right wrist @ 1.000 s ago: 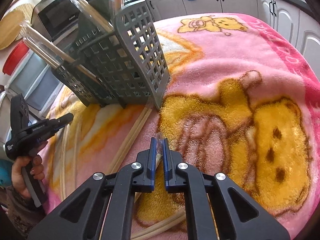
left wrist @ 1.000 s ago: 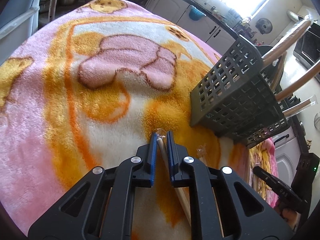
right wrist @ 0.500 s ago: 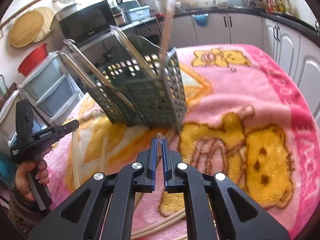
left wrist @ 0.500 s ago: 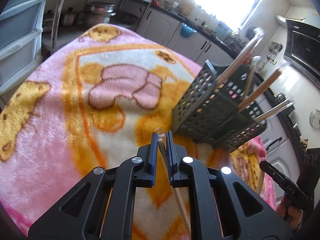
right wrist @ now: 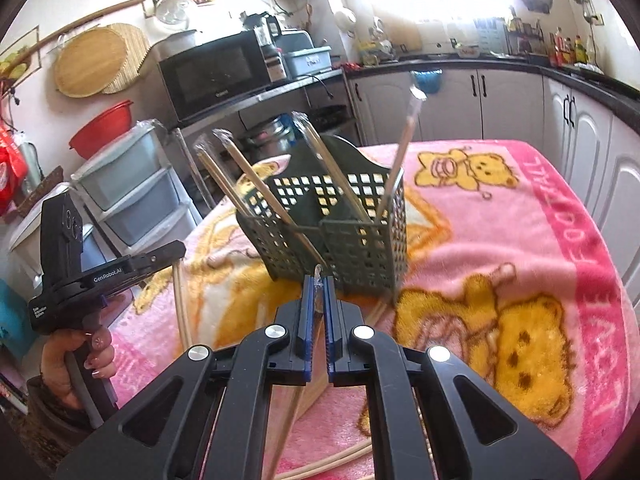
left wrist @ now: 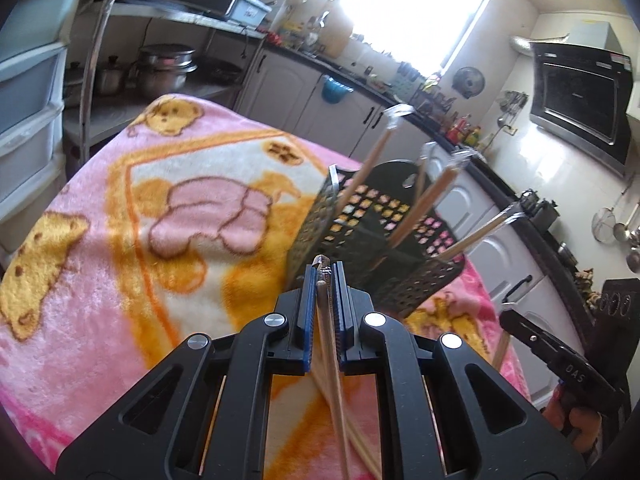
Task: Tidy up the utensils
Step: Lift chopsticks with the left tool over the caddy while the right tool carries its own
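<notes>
A dark perforated utensil basket point(left wrist: 372, 248) point(right wrist: 340, 232) stands on the pink blanket with several wrapped chopstick pairs leaning in it. My left gripper point(left wrist: 322, 276) is shut on a wrapped chopstick pair point(left wrist: 330, 344), held above the blanket just short of the basket. My right gripper point(right wrist: 318, 288) is shut on another wrapped chopstick pair point(right wrist: 298, 396), also lifted, close in front of the basket. The left gripper also shows in the right wrist view point(right wrist: 100, 276).
More loose chopsticks point(right wrist: 180, 304) lie on the pink bear blanket point(right wrist: 500, 248) to the left of the basket and near its front edge. Kitchen cabinets point(right wrist: 500, 100), a microwave point(right wrist: 216, 76) and plastic drawers point(right wrist: 132, 188) surround the table.
Both grippers rose from the blanket with their chopsticks and tilted up, so the basket's open top now shows in both views.
</notes>
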Action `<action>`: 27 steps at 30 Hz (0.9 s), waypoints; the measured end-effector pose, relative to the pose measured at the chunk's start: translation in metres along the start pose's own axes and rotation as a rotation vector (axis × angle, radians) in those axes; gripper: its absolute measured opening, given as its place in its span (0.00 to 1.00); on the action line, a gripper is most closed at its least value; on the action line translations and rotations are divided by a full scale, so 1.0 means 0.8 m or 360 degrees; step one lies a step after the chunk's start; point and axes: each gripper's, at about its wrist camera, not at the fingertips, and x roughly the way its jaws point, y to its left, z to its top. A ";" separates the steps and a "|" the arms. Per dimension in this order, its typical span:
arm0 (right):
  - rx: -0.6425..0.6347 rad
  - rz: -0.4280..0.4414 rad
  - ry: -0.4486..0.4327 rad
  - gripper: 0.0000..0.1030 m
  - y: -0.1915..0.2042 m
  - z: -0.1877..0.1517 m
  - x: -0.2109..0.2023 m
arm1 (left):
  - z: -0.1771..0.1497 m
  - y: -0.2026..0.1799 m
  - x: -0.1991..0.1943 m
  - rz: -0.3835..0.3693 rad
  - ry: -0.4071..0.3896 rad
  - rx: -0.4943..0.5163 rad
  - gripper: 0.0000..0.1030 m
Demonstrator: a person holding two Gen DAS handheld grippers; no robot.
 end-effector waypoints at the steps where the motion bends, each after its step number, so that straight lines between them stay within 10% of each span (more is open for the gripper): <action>1: -0.0007 0.0005 -0.0009 0.05 0.002 0.001 -0.002 | 0.001 -0.003 -0.001 -0.0008 -0.0007 0.0008 0.05; 27: -0.0131 0.0018 -0.0272 0.04 0.026 0.048 -0.055 | 0.052 -0.088 -0.041 -0.0180 -0.0221 0.0222 0.05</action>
